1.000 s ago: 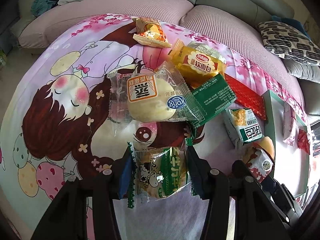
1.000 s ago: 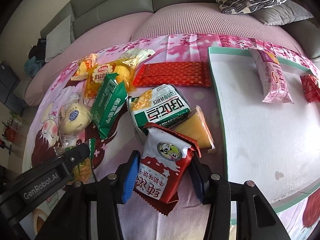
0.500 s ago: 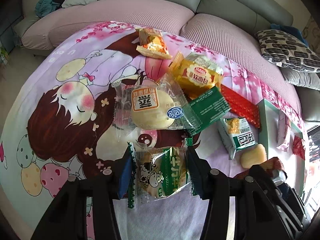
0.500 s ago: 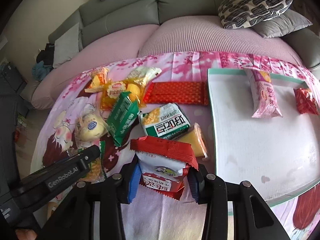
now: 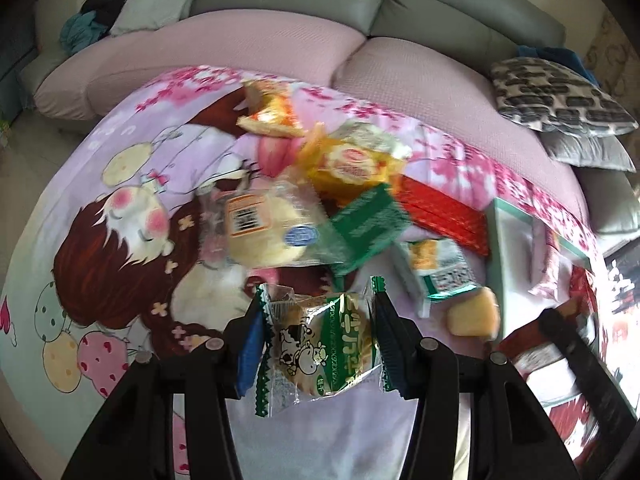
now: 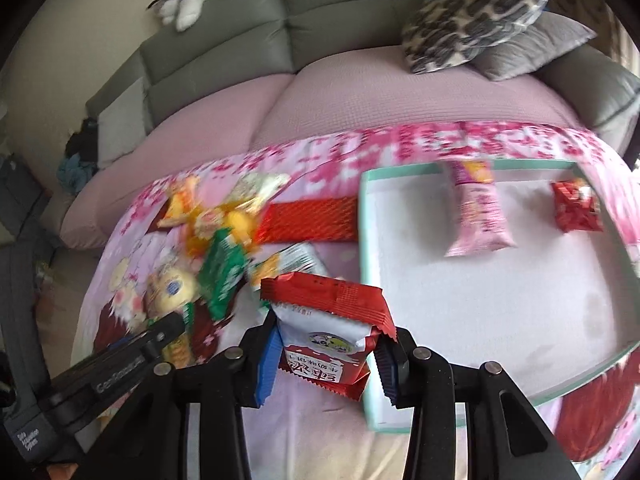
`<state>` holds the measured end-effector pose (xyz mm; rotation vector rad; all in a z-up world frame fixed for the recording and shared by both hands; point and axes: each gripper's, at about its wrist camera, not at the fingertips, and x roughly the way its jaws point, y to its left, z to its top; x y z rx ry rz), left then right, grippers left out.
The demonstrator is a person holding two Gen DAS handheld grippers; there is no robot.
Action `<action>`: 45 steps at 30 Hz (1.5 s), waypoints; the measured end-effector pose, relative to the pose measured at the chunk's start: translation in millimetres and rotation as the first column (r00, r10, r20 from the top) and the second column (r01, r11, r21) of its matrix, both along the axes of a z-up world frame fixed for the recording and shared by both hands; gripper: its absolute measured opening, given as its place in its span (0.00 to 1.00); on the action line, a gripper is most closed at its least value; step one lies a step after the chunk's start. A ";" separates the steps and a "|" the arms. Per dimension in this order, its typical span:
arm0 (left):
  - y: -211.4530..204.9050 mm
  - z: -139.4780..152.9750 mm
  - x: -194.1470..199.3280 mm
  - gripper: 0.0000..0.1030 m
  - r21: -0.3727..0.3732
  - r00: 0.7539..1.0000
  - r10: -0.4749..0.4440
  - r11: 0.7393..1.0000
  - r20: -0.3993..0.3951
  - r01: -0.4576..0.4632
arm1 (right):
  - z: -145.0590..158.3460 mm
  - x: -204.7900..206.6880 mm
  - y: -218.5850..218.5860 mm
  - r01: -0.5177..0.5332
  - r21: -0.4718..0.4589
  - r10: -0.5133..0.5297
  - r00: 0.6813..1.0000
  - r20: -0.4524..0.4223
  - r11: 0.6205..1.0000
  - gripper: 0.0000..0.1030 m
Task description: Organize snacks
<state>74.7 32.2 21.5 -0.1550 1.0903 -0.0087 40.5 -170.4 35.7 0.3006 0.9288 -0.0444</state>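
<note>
Left gripper [image 5: 318, 344]: jaws narrow, clamped on a green-and-clear cow-print biscuit packet [image 5: 320, 344] at lower centre of the left wrist frame. The packet sits between the blue finger pads [image 5: 250, 346], raised off the cartoon-print cloth [image 5: 120, 240].

Right gripper [image 6: 326, 354]: jaws narrow, clamped on a red-and-white snack pouch [image 6: 326, 332] at lower centre of the right wrist frame. The pouch stands upright between the pads, its red top edge flared above them, just left of the near corner of the white tray [image 6: 500, 312].

Tray, right half of the right wrist frame, teal rim. It holds a pink wrapped bar [image 6: 478, 216] near the upper edge and a small red packet [image 6: 576, 208] at upper right, the two apart.

Loose pile, centre of the left wrist frame, on the cloth: clear-wrapped round bun [image 5: 264, 228], green packet [image 5: 368, 228] overlapping its right side, yellow bread packet [image 5: 352, 164] above it, orange packet [image 5: 272, 116] further up, long red packet [image 5: 444, 212] to the right. Below that, a green-white packet [image 5: 436, 276] and a yellow wedge cake [image 5: 474, 316], touching.

Both frames are motion-blurred; print on the pile is unreadable. Grey sofa [image 6: 240, 52] across the top.
</note>
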 end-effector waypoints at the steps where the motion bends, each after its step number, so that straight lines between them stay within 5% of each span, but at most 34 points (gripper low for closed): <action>1: -6.2 1.4 -0.5 0.52 0.001 1.000 -0.018 1.000 0.005 0.018 | 1.3 -1.0 -12.5 0.035 -0.004 -0.035 0.999 0.000 0.999 0.43; 9: -78.2 12.4 -7.2 0.52 0.004 0.978 -0.205 0.979 0.044 0.205 | 10.5 -19.0 -103.1 0.273 -0.001 -0.273 0.962 -0.004 0.962 0.43; 19: -155.1 0.7 -15.5 0.52 0.043 0.930 -0.367 0.930 0.021 0.366 | 9.8 -54.1 -184.4 0.477 -0.032 -0.477 0.878 -0.028 0.879 0.43; 37: -201.2 -11.0 -15.6 0.57 0.078 0.901 -0.434 0.899 0.018 0.431 | -17.0 -43.0 -189.4 0.449 -0.038 -0.451 0.886 -0.111 0.893 0.44; 40: -199.4 -8.3 -15.0 0.67 0.076 0.904 -0.427 0.902 0.031 0.424 | -17.4 -43.4 -191.5 0.454 -0.029 -0.454 0.884 -0.112 0.890 0.53; 45: -194.0 -5.5 -12.0 0.69 0.066 0.913 -0.406 0.913 0.036 0.403 | -15.4 -43.7 -192.6 0.460 -0.056 -0.463 0.880 -0.104 0.886 0.65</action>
